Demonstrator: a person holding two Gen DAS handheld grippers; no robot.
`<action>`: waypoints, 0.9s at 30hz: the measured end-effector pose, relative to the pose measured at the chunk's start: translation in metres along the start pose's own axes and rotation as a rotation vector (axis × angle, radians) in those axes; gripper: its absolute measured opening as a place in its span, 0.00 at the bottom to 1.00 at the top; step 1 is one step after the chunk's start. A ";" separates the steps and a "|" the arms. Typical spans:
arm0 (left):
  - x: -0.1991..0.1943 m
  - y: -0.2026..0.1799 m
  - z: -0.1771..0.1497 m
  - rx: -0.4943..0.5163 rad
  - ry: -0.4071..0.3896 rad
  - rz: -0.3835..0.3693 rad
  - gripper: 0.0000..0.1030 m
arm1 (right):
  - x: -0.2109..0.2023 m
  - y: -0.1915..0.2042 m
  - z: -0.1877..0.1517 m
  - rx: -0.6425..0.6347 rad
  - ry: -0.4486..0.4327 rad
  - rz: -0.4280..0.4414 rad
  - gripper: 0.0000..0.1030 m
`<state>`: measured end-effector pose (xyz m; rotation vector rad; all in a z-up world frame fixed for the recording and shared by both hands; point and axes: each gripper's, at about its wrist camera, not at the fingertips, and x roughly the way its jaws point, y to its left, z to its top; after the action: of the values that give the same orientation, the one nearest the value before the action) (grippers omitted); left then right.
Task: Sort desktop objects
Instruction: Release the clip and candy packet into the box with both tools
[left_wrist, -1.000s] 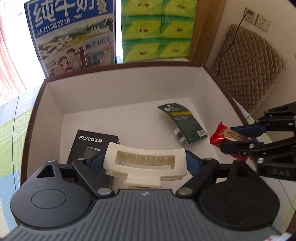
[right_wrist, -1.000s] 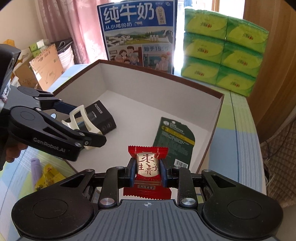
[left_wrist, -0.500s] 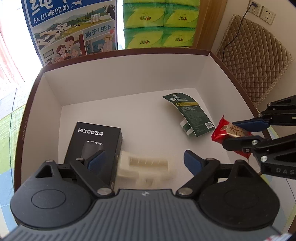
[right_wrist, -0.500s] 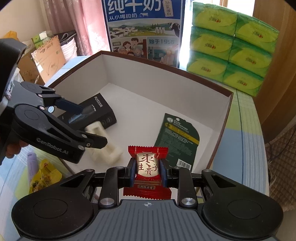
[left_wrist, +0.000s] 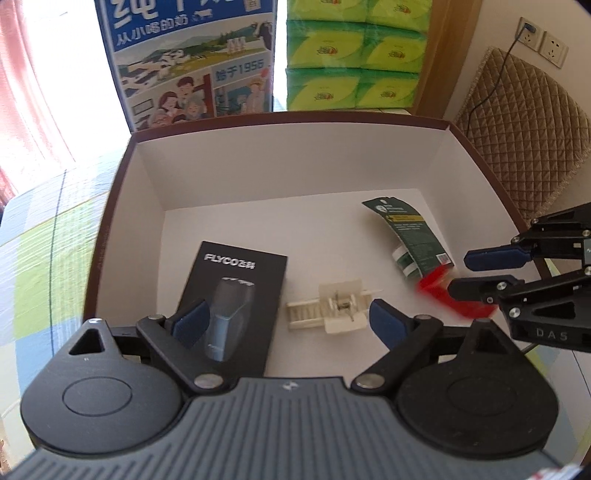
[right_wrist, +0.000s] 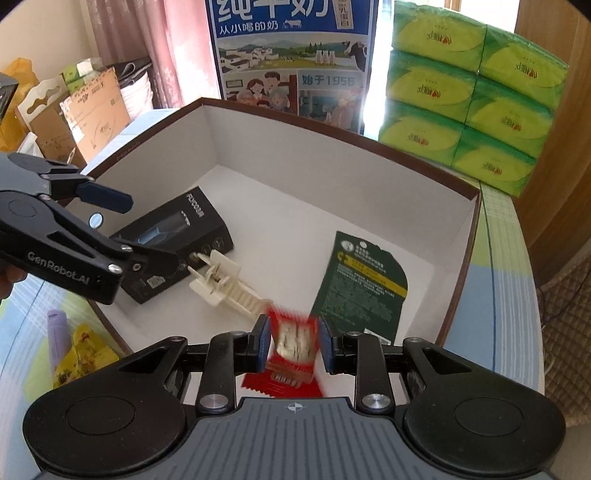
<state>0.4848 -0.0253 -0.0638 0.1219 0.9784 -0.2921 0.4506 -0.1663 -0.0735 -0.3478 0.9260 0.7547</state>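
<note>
The blurred red packet (right_wrist: 295, 347) was seen upright between the parted right gripper (right_wrist: 293, 345), over the box's (right_wrist: 458, 299) near edge.

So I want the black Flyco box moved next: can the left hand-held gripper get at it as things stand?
Probably yes. The left hand-held gripper is open and empty just above the black Flyco box, which lies flat in the box with nothing on top; the cream hair clip sits beside it.

The box (left_wrist: 122, 206) is open on top; its far half of white floor lies bare; nearer lie 3 obstacles: black carton (left_wrist: 236, 295) left, clip (left_wrist: 332, 310) middle, green packet (left_wrist: 410, 236) right; narrow gaps between.
</note>
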 end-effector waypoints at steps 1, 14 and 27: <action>-0.002 0.001 -0.001 0.001 -0.003 0.006 0.89 | 0.000 0.000 0.001 0.008 -0.006 0.001 0.39; -0.032 0.012 -0.011 -0.046 -0.014 0.078 0.97 | -0.026 -0.001 -0.006 0.058 -0.068 -0.006 0.97; -0.083 -0.008 -0.021 -0.033 -0.070 0.187 0.97 | -0.063 0.010 -0.021 0.138 -0.121 -0.039 0.98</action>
<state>0.4217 -0.0122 -0.0061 0.1709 0.8949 -0.1078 0.4077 -0.1987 -0.0333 -0.1965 0.8496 0.6650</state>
